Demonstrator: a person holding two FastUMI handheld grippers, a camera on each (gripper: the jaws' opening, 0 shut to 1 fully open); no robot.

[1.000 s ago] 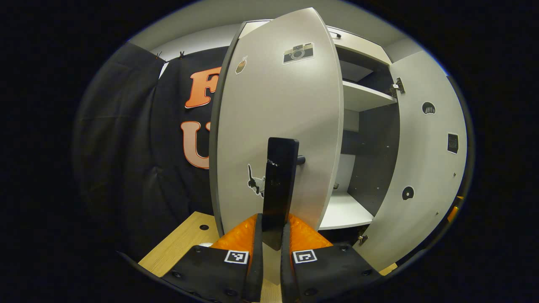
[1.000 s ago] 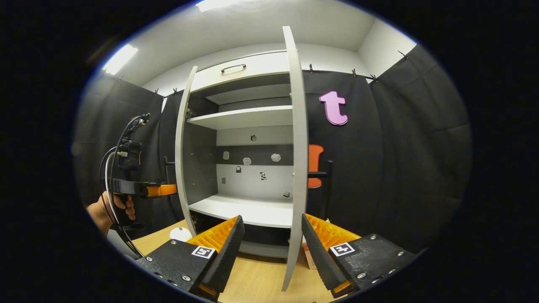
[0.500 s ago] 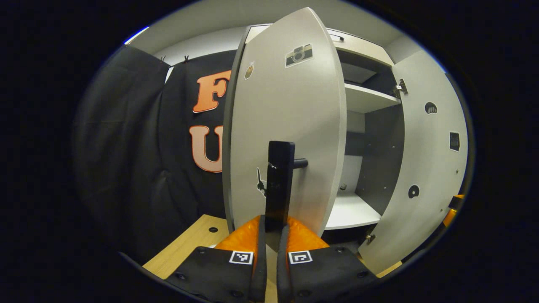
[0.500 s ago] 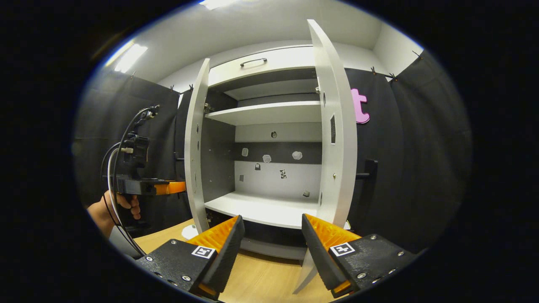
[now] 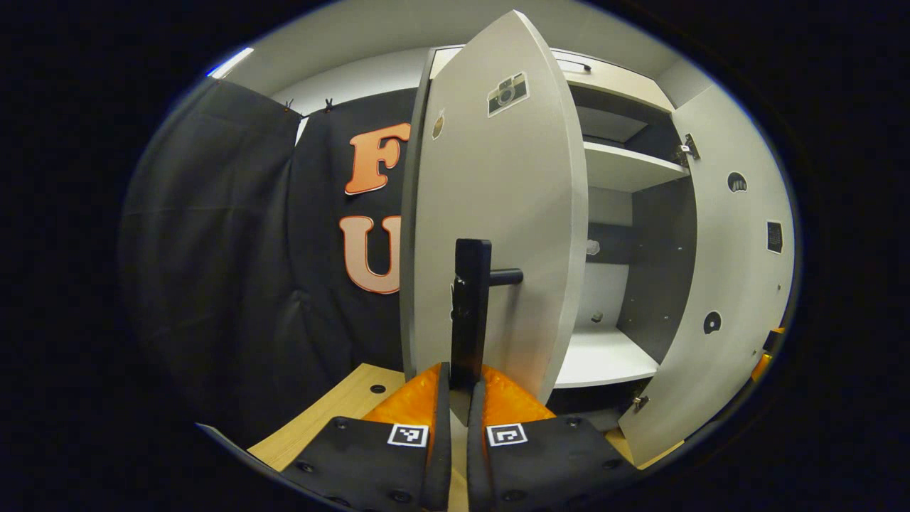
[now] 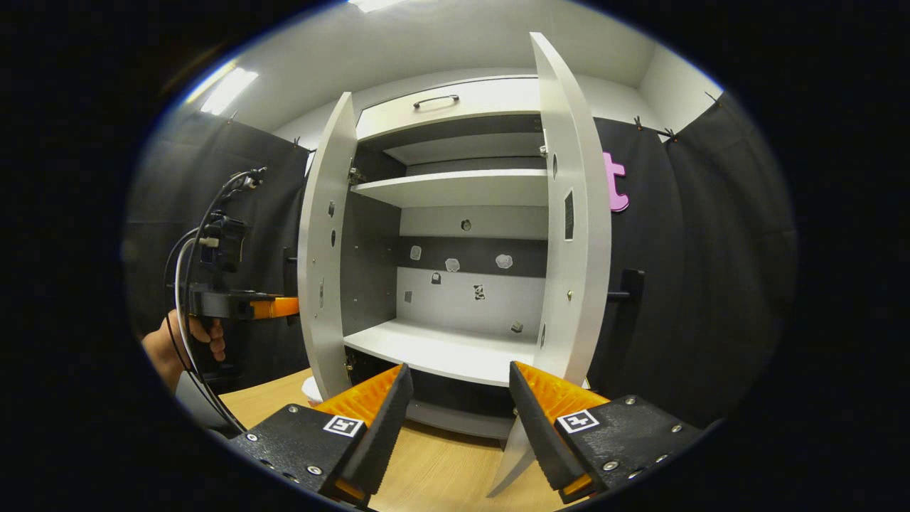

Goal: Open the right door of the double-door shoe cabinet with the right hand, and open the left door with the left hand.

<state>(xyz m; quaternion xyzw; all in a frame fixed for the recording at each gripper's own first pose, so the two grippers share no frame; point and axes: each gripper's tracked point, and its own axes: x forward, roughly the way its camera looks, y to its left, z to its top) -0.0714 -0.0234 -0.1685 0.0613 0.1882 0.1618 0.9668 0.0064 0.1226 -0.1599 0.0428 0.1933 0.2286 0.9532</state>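
Inside the booth, both doors of the pale, flat-panelled shoe cabinet [image 6: 455, 213] stand swung wide on the wooden counter [image 6: 441, 476]. Seen along the left gripper [image 5: 458, 387], its two fingers are clamped on the dark bar handle [image 5: 469, 313] of the left door [image 5: 498, 213], whose front carries stickers. From the right gripper [image 6: 458, 398], fingers spread and holding nothing, the bare shelves and right door [image 6: 576, 227] show, while a hand [image 6: 178, 348] left of the cabinet holds the other tool level.
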